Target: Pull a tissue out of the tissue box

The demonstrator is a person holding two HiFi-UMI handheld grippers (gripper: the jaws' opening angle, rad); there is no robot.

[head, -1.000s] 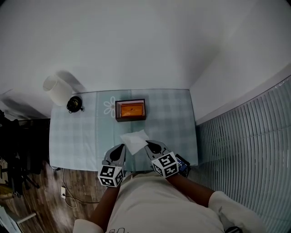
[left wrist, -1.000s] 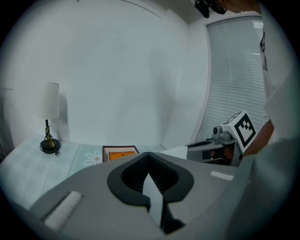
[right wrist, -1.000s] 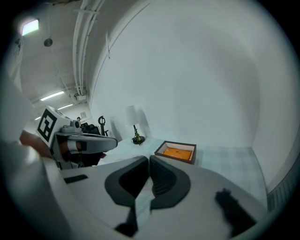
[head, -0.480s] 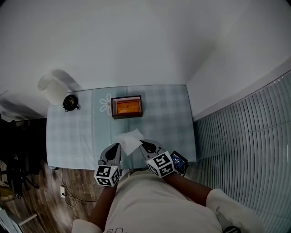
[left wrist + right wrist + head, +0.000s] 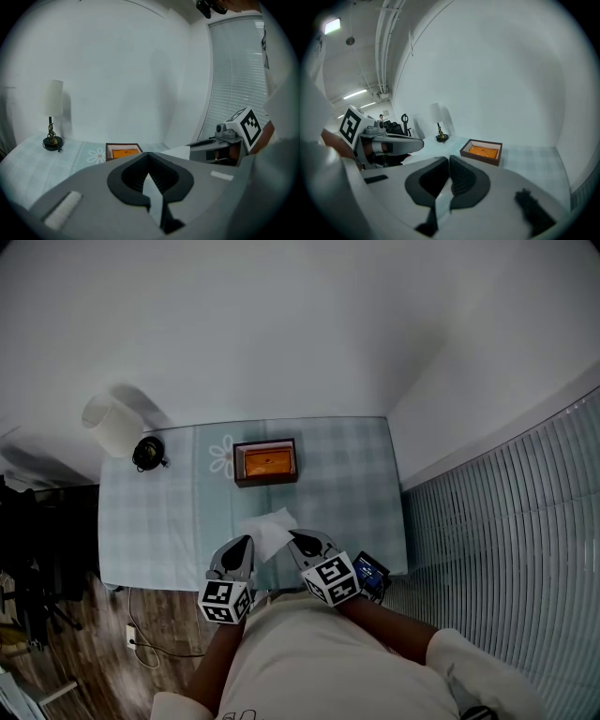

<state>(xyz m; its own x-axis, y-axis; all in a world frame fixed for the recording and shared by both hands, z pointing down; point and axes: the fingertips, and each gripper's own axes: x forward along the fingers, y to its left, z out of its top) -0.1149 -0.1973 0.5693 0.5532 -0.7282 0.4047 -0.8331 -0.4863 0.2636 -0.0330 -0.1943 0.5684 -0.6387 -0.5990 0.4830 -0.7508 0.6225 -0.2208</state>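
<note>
Tissue point(image 5: 269, 532), a white rumpled sheet, is pinched at opposite edges by the closed left gripper point(image 5: 246, 544) and right gripper point(image 5: 297, 540).

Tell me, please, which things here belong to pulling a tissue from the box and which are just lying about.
For the job:
- tissue box
- tissue, already out of the box
- right gripper, shut on the tissue
- left gripper, shut beside it

Just lying about:
- table lamp
- dark device at the near edge
- checked tablecloth
</note>
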